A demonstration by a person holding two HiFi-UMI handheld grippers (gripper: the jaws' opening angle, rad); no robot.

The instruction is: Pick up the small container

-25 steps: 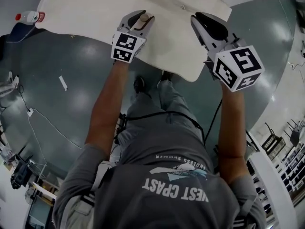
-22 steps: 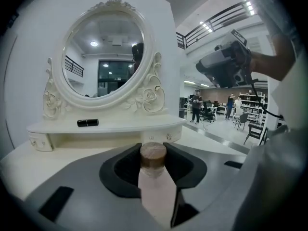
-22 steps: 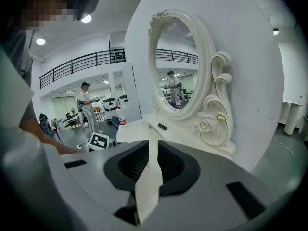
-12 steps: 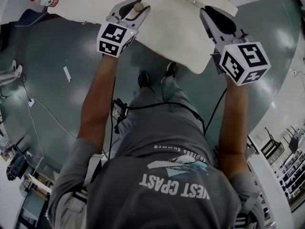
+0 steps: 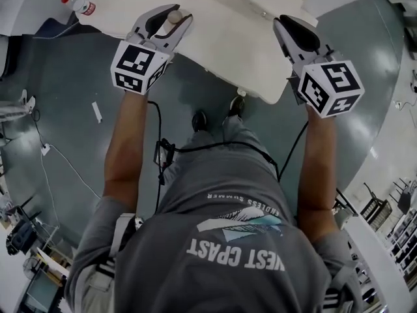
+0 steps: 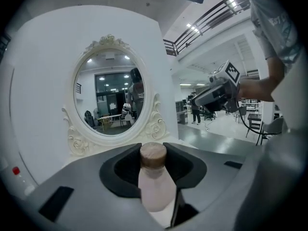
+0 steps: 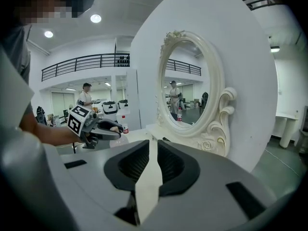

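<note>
Both bare arms reach straight forward from the shoulders, roughly side by side and well apart. The left hand-held gripper (image 5: 171, 15) sits over the near left part of the white table (image 5: 228, 41), marker cube facing up. And there's the grip: its jaws are clamped on the small container (image 5: 174, 17), a pale little bottle with a brown stopper, held upright between the pads. From the head view I cannot tell whether its base touches the table.

The right hand-held gripper (image 5: 287, 26) hangs over the table's right edge. Its jaws are drawn almost together, with only a thin slit between them and nothing inside.

The left gripper view gets in close. The small container (image 6: 155, 182) fills the gap between the black pads of the left hand-held gripper (image 6: 153, 153), with the stopper level with the jaw tips. Behind stands an oval mirror (image 6: 113, 97) in an ornate white frame, which the head view doesn't show.

The right gripper view catches that mirror (image 7: 187, 88) from the other side, and the slit of the right hand-held gripper (image 7: 153, 146) with white table showing through.

The head view alone shows a red-capped plastic bottle (image 5: 81, 6) at the table's far left.
</note>
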